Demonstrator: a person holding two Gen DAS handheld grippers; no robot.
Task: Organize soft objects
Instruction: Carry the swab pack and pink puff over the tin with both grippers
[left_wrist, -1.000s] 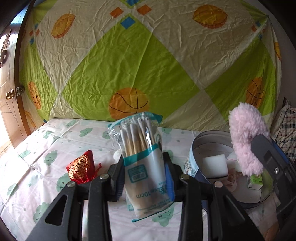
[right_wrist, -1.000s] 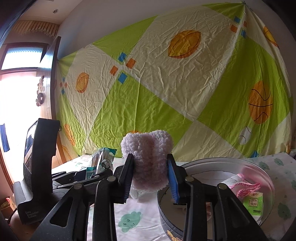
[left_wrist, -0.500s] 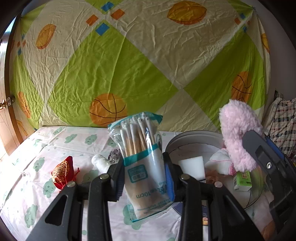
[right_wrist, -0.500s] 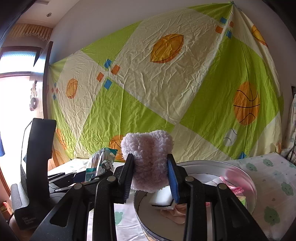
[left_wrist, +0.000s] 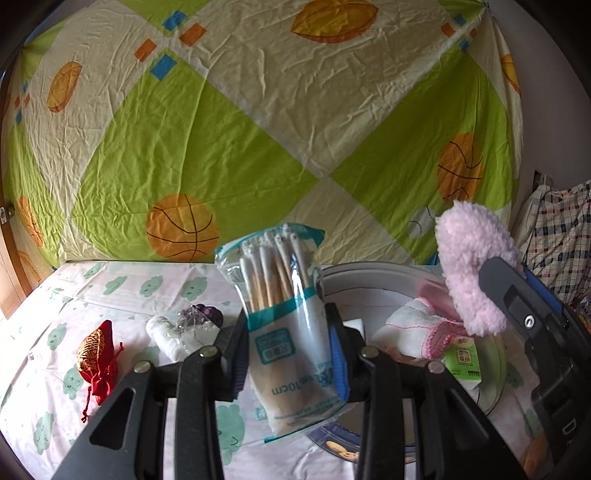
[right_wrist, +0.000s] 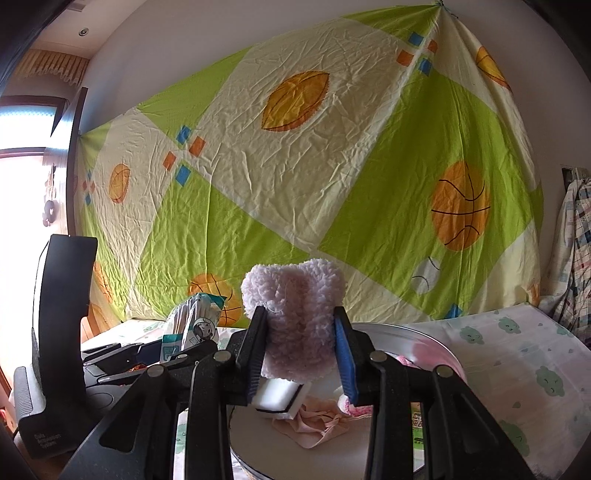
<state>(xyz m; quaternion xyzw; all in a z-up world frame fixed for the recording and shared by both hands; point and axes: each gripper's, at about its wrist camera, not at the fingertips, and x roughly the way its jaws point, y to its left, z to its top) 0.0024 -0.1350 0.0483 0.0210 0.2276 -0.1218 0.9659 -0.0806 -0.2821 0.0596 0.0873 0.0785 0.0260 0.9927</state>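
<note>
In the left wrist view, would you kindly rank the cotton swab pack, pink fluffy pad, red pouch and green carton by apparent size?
1. Cotton swab pack, though nearest
2. Pink fluffy pad
3. Red pouch
4. Green carton
</note>
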